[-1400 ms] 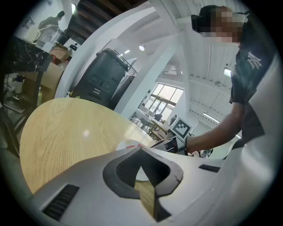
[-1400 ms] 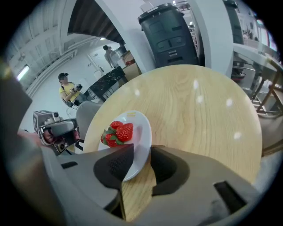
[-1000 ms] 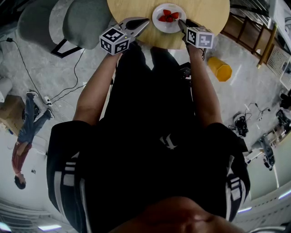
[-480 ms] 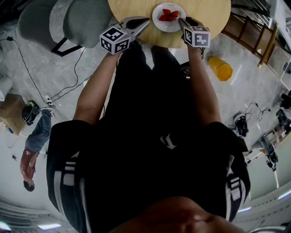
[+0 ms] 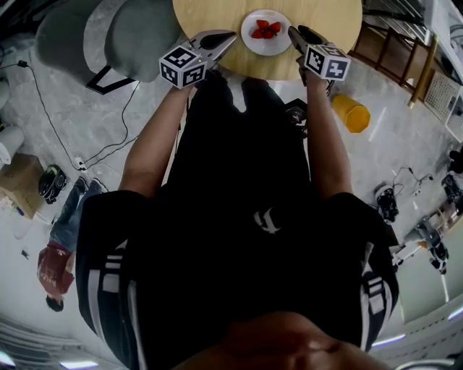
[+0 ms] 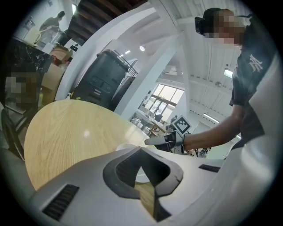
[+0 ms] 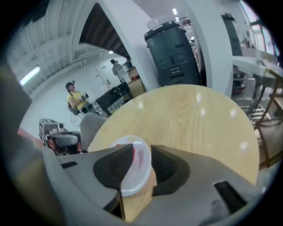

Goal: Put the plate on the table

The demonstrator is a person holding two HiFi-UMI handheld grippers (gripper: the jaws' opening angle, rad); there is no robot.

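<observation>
resting at the top centre of the head view, the white plate (image 5: 269, 49) of red strawberries (image 5: 265, 30) lies on the round wooden desk (image 5: 325, 14), close to its near edge. the right gripper (image 5: 294, 32) hangs at the plate's right rim, its jaws spread and just opening, the rim between them unpinched. the left gripper (image 5: 230, 36), jaws pressed together on nothing, sits over the desk edge, left of the plate. both cubes (image 5: 182, 65) carry black-and-white square markers. bare wood stretches beyond the plate.
</observation>
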